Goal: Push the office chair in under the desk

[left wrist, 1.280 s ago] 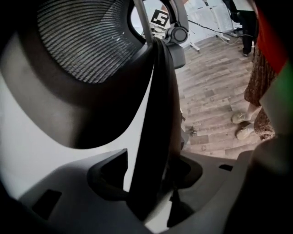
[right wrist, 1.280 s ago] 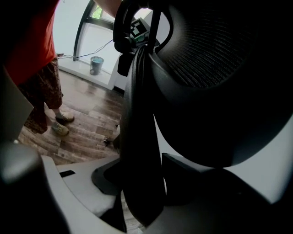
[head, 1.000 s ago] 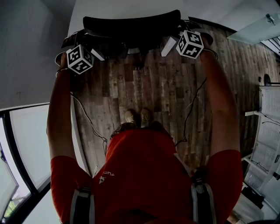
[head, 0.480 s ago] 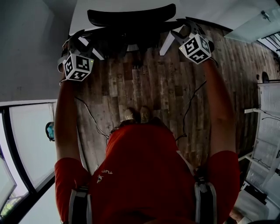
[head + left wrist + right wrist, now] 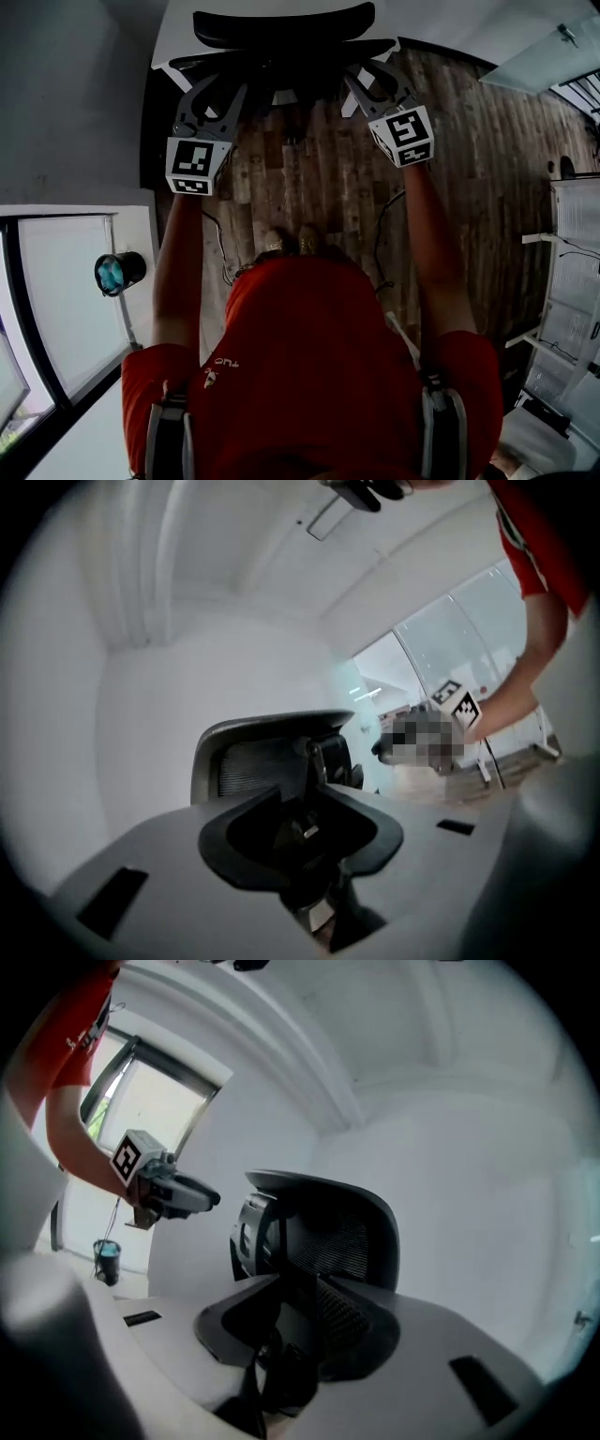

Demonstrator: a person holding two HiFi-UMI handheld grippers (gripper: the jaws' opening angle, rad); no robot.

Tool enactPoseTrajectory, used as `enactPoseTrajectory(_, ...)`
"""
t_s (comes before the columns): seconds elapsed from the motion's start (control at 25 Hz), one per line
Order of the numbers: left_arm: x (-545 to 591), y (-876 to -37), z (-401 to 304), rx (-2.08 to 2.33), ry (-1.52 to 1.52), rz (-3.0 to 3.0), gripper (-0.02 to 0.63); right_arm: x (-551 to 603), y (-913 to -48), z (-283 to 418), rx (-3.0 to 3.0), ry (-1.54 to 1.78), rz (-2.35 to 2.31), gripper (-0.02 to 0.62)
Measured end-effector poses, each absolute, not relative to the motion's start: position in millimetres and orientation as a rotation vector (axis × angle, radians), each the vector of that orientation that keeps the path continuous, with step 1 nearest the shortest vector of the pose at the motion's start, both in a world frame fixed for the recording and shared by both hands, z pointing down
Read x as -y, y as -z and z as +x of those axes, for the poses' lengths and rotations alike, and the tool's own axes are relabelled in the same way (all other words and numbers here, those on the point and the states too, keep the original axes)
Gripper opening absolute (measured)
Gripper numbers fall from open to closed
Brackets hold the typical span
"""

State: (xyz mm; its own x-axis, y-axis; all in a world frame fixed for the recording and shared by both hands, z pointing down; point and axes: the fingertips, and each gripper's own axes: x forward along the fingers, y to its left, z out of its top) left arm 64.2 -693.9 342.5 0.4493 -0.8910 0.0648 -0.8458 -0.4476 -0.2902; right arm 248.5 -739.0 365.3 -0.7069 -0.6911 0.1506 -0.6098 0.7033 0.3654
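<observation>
Much of the chair (image 5: 281, 23) is hard to read: in the head view only its black, curved backrest shows clearly at the top edge, and the seat, arms and base beneath it merge into one dark band, so how far the seat sits under the white worktop (image 5: 173, 23) cannot be told. The far side of the worktop is cut off by the frame. The backrest's long axis runs left to right across the picture, parallel to the worktop's edge, and the chair faces the worktop with its back towards the person. In both gripper views it stands upright, its mesh back ahead of the jaws against a pale wall. The left gripper (image 5: 214, 92) and right gripper (image 5: 373, 82) point at the chair's two sides, close to it; whether either touches it cannot be made out in the dark. Both pairs of jaws have just been closing, yet each still stands part-way apart with nothing between them, the chair lying beyond their tips. Below them are the wooden floor (image 5: 309, 187) and the person's shoes (image 5: 295, 246).
</observation>
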Motion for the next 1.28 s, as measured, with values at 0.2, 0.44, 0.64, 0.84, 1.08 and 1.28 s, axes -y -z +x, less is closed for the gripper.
enactPoseTrajectory(0.2,677.8,-329.1,85.7,-1.549,0.050,-2.561,0.043,704.9,-349.1,219.9,2.821,0.381,1.028,0.061)
enactPoseTrajectory(0.44,665.0,-326.5,102.8,-1.526,-0.030,-2.570,0.014,675.6,-328.4,190.4,2.981,0.339,0.986,0.029)
enactPoseTrajectory(0.64,663.5,-322.0,106.4,-1.501,-0.067,-2.599,0.009,668.1,-326.4,179.5,3.046,0.288,0.987,0.026)
enactPoseTrajectory(0.84,663.4,-322.4,106.0,-1.490,-0.072,-2.615,0.009,667.0,-332.3,176.7,3.060,0.242,0.990,0.025)
enactPoseTrajectory(1.08,663.0,-328.0,104.5,-1.482,-0.059,-2.630,0.009,667.6,-332.3,176.4,3.062,0.228,1.019,0.025)
enactPoseTrajectory(1.28,661.6,-324.3,100.4,-1.475,-0.076,-2.627,0.009,666.6,-331.1,173.3,3.057,0.233,1.022,0.025)
